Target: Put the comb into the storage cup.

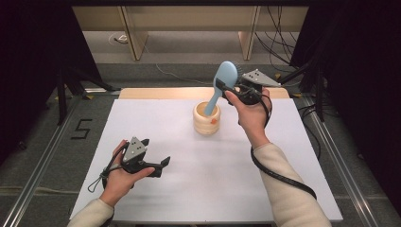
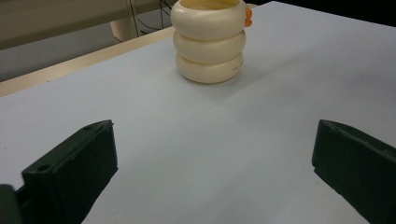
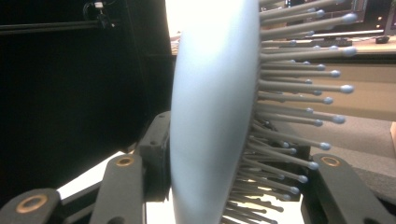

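My right gripper point(image 1: 226, 90) clamped the blue hairbrush point(image 1: 221, 84), handle tilted into the cream ribbed cup point(image 1: 206, 120), left gripper point(image 1: 157, 163) jaws wide apart, holding nothing, low over the white table point(image 1: 213, 179).

The high view looks forward and down from above my side of the table point(image 1: 156, 132) and takes in all of it. The camera on my left gripper point(image 1: 152, 166) sits low over the table and looks across it at the cup point(image 2: 208, 39), quite near. The camera on my right gripper point(image 1: 226, 90) looks very close along the brush point(image 3: 210, 121). The high view shares the cup with the left gripper view and the brush with the right one.
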{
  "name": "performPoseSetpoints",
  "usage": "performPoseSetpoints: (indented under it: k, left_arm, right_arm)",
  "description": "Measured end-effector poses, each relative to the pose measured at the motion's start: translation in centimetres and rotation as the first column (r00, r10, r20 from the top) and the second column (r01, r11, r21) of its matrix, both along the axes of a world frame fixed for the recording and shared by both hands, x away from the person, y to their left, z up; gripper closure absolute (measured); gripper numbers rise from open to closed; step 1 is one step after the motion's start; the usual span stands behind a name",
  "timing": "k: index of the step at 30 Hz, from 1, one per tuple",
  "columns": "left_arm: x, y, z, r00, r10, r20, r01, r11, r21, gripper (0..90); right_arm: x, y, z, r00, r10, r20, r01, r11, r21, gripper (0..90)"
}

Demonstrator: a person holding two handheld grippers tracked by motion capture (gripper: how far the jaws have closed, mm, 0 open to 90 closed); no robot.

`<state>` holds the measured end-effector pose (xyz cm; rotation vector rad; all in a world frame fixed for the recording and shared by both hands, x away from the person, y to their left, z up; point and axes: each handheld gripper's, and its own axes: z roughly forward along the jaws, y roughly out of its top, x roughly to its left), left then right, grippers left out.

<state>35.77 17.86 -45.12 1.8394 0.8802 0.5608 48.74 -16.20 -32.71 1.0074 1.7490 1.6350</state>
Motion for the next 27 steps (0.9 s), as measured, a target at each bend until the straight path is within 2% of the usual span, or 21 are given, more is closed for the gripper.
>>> performPoseSetpoints:
  k: [27]
  left_arm:
    - [0.0, 0.0, 0.0, 1.0, -0.001, 0.001, 0.001, 1.0, -0.001, 0.0]
  right_arm:
    - [1.3, 0.7, -0.7, 0.9995, -0.029, -0.013, 0.029, 0.9996, -0.007, 50.6]
